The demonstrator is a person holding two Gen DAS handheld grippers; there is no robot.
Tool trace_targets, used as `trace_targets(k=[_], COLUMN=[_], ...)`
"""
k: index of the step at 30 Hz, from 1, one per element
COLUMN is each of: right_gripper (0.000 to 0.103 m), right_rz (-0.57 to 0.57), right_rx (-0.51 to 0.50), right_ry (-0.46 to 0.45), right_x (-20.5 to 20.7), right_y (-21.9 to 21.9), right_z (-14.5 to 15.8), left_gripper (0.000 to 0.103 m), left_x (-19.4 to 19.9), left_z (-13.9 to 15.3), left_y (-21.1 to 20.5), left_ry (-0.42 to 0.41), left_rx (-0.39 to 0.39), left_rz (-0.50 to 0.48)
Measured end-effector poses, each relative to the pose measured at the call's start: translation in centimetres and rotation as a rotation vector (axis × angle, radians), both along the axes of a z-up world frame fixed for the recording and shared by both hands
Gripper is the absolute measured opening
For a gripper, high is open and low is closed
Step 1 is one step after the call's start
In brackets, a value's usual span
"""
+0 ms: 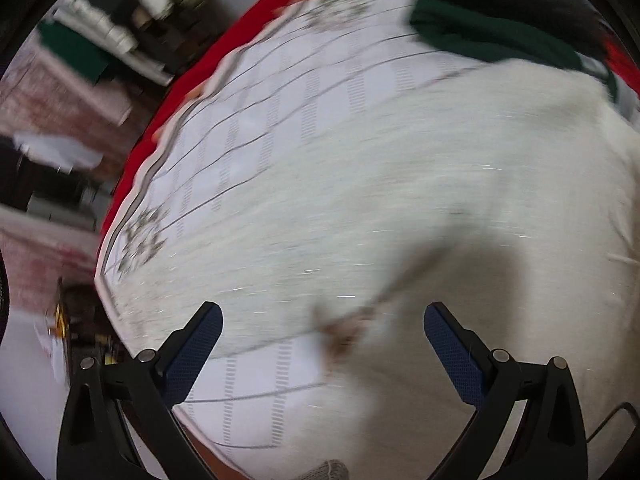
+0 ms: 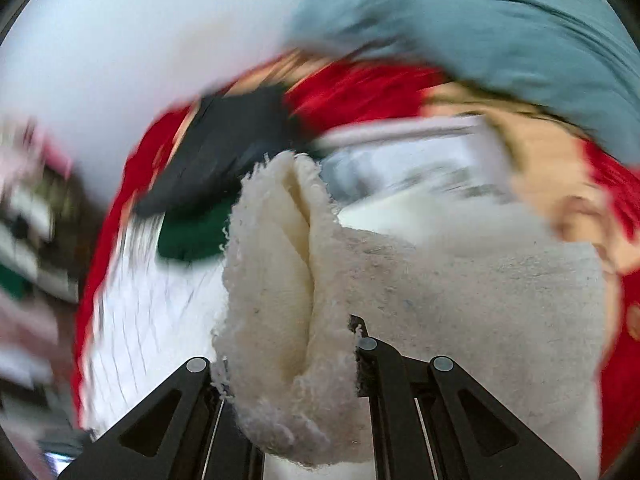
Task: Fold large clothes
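The right gripper (image 2: 288, 344) has its jaws pinched on a bunched edge of the fluffy cream-white knit garment (image 2: 460, 300) to lift it for folding, while the left gripper (image 1: 322, 344) hangs wide open over where it lies on the white patterned bed sheet (image 1: 280, 100).

**Garment spread across the bed, one edge bunched in the right gripper**

The fleece garment (image 1: 400, 200) lies on the bed sheet (image 1: 280, 92), covering its near and right part. Behind it, at the far right, a folded dark garment (image 1: 492, 36) rests on the sheet. Left of the bed, stacked clothes (image 1: 108, 36) sit on the floor. The left gripper (image 1: 324, 344) hangs above the garment's near edge. The right gripper (image 2: 288, 364) has a fold of it (image 2: 280, 280) between its fingers.
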State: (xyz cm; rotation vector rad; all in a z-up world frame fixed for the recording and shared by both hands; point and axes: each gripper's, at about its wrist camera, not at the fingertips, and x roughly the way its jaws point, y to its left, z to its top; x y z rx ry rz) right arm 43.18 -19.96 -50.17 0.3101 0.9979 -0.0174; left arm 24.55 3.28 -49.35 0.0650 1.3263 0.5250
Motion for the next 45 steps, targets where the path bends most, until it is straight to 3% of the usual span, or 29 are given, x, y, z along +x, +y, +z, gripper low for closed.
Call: trace_targets(k=[2,5,6,7,8,9,10,16,21,23,26,29,31,32,39,45], right_gripper=[0.008,0.014,0.023,0.041,0.050,0.068,0.074,0.074,0.074,0.074,0.074,0.074,0.074,0.074,0.074,0.074], right_rz=[0.098,0.224,0.231,0.238,0.241,0.240,0.240,0.169,0.104,0.097,0.079,0.064,0.052,0.046,-0.002,0.012], right_rx=[-0.061,-0.109,-0.104,-0.070,-0.025,0.013,0.045,0.173,0.221,0.217,0.219,0.212,0.194,0.173,-0.145,-0.235], right_ry=[0.054,0.244,0.280,0.285,0.278,0.265,0.250,0.172,0.215,0.231,0.274,0.299,0.312,0.316,0.366,0.409], right_x=[1.0,1.9,1.7,1.7,1.2,0.7,0.4,-2.7,-5.9,-6.3,-5.3,-5.1,-5.1,-5.1,-4.2,-3.0], right_y=[4.7,10.2,10.7,10.9,10.8,10.6,10.3,6.2,3.7,3.4,3.9,4.5,5.1,5.3,7.0,7.2], right_z=[-3.0,-8.9,-10.0,-10.4,-10.1,-9.4,-8.6,-3.0,-2.7,-2.6,-3.8,-5.4,-6.0,-6.2,-6.8,-8.5], left_gripper=[0.103,0.103,0.103,0.103,0.103,0.103,0.103,0.102,0.102,0.102,0.101,0.073,0.028,0.023,0.016,0.015], left_x=[-0.9,-2.5,-2.9,-3.3,-4.1,-4.7,-5.4,-9.7,-12.2,-12.7,-12.6,-11.4,-10.3,-9.8,-5.0,-1.0], left_z=[-0.3,-0.8,-0.8,-0.8,-0.8,-0.7,-0.7,-2.9,-7.6,-8.9,-9.8,-9.1,-8.5,-8.3,-3.9,3.6], left_y=[2.4,6.5,7.5,8.4,9.9,10.7,11.9,18.1,22.6,24.1,26.1,27.8,28.7,29.2,30.7,24.0], left_ry=[0.002,0.009,0.013,0.016,0.015,0.010,0.004,-0.026,-0.058,-0.099,-0.144,-0.195,-0.229,-0.252,-0.333,-0.395], left_rx=[0.008,0.001,-0.009,-0.022,-0.046,-0.068,-0.105,-0.396,-0.605,-0.628,-0.597,-0.459,-0.419,-0.424,-0.293,-0.126], left_rz=[0.041,0.117,0.137,0.158,0.194,0.216,0.247,0.512,0.772,0.843,0.927,0.916,0.873,0.844,0.612,0.318])
